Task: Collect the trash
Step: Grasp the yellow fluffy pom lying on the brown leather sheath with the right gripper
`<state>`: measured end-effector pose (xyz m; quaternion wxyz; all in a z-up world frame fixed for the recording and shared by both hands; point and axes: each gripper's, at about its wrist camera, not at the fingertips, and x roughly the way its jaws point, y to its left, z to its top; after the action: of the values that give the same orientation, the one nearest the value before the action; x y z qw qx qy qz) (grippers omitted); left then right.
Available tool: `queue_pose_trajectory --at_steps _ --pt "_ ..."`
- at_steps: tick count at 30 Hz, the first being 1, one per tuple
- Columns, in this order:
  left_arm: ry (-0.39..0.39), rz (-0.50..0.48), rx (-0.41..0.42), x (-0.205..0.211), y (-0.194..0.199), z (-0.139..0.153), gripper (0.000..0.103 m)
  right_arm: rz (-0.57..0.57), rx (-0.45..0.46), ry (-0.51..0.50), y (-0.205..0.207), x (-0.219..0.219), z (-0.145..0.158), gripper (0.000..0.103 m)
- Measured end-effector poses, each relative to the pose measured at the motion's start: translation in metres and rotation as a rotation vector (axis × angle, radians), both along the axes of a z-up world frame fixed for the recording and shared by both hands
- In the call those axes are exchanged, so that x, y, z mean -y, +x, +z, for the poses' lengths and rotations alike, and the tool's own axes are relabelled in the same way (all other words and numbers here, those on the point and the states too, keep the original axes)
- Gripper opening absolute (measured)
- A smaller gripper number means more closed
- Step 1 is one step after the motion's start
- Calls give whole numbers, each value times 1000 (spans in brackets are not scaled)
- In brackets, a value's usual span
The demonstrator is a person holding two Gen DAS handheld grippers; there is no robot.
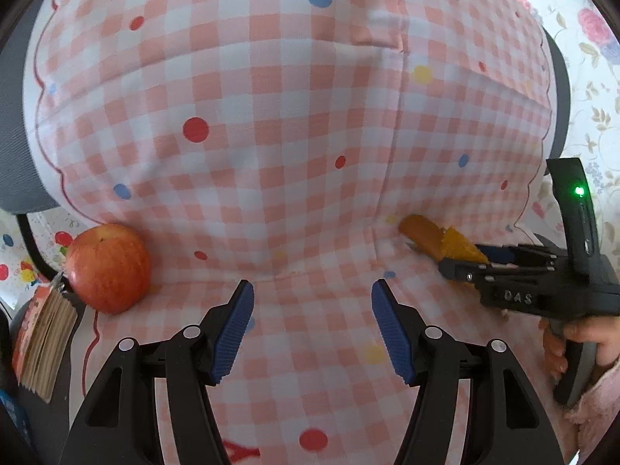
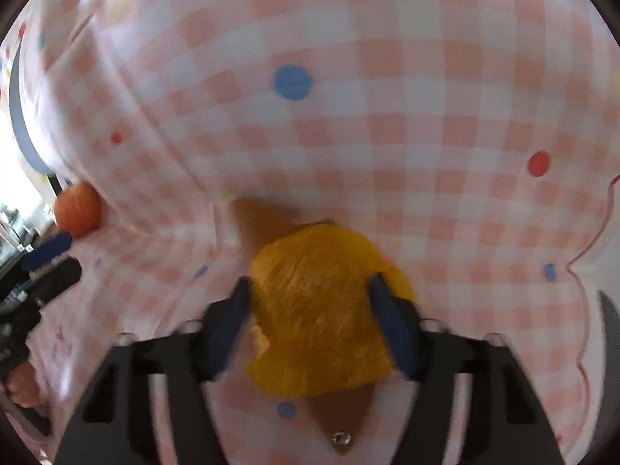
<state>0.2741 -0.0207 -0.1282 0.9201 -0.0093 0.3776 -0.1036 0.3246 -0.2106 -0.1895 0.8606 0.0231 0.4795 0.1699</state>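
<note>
Right claw [image 2: 310, 302]: the blue ribbed pads sit on either side of the orange peel [image 2: 317, 310]. In the right wrist view the pads appear to touch its flanks, but motion blur prevents confirming a firm clamp; treat the grip as closing, not proven. In the left wrist view the same peel [image 1: 438, 238] projects forward from the right claw's [image 1: 465, 261] tips.

Left claw [image 1: 312, 329]: released, pads well apart, nothing between them, hovering over the seat.

Location of the task item: the peel lies on the checked cushion cover [image 1: 271, 116], near the crease where the seat meets the backrest, toward the right edge of the chair seat. The carrying surface appears to be a padded chair, not a desk.

Procedure for the step in hand (judgement):
1. Keep the pads on the widest part of the peel so that it cannot pivot out.
2. Close gently. The peel is thin, curved and fibrous, with a torn edge, so it is likely to fold or tear under hard pressure.
3. Avoid pinching the cover. The cloth is soft, loose and wrinkled, and could lift with the peel.
4. Raise straight up before travelling.

Other items: an apple [image 1: 106, 267], round, smooth and red-orange, rests at the left edge of the seat against the backrest. Beside it is a clipped stack of paper [image 1: 44, 345]. The apple looks whole, so it is probably not trash.
</note>
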Motion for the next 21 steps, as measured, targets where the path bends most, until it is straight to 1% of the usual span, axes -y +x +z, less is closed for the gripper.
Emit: queue_pose_trajectory --at_steps 3,8,12,14,17,18,19,21 --pt "-5 -2 2 -4 -14 3 63 24 14 -35 -31 -15 3 52" --pt "-15 -18 4 -6 -51 7 63 9 0 -12 -97 -27 9 52" --pt "-5 -38 1 -3 -79 7 63 -3 -3 18 -153 -30 14 52" --pt "-7 -42 0 0 -88 8 63 -8 -2 29 -173 -28 14 52" --pt "-12 -44 2 0 -105 10 63 -1 15 18 -197 -25 15 53" --pt "-11 -43 2 0 -112 11 63 5 22 11 -204 -21 17 55" --pt "-10 -43 2 1 -115 12 63 6 28 6 -208 -17 19 62" --pt "-4 -44 8 1 -123 15 64 6 55 1 -216 -14 25 69"
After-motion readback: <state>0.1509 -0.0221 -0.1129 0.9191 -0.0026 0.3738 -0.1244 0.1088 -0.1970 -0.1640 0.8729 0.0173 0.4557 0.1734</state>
